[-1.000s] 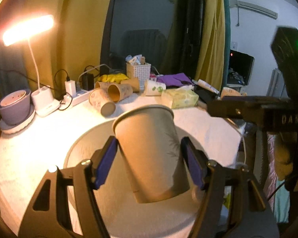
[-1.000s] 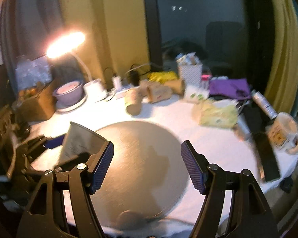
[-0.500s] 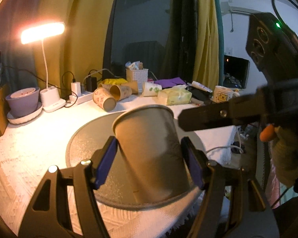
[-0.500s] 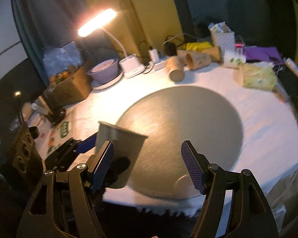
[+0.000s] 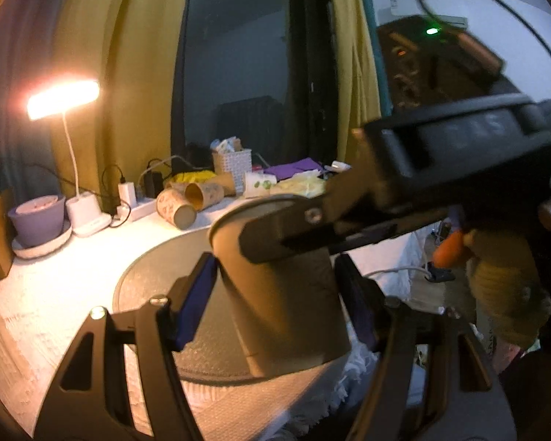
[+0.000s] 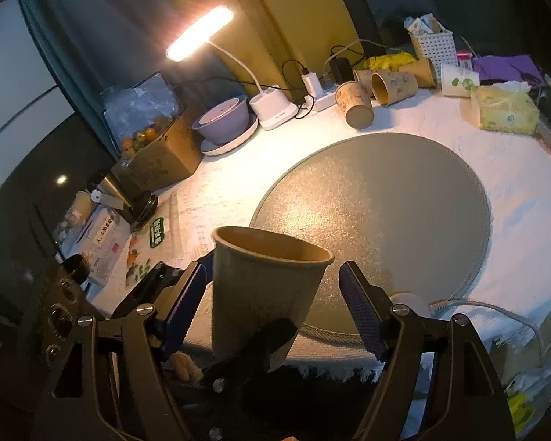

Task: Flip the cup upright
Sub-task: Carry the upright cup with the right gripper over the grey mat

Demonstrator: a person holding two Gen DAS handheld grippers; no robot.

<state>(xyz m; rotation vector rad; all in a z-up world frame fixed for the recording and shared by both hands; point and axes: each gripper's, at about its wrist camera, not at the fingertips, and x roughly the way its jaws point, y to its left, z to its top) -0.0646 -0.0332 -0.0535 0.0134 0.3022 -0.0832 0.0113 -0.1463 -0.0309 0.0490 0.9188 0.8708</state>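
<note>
Left gripper (image 5: 275, 290) holds the paper cup (image 5: 279, 286) in the air over the near edge of the round grey mat (image 6: 385, 213), fingers clamped on its sides, cup tilted with the rim up. Right gripper (image 6: 275, 301) sits around the same cup, fingers (image 6: 360, 305) apart, not touching it; its body crosses the left view and hides part of the rim. Further back on the desk (image 6: 220, 191): lamp (image 6: 202, 33), purple bowl (image 6: 222, 119), lying cups (image 6: 378, 92), tissue pack (image 6: 503, 110).

Five paper cups (image 6: 264, 286), one lamp (image 6: 202, 33), one basket (image 6: 432, 46).
</note>
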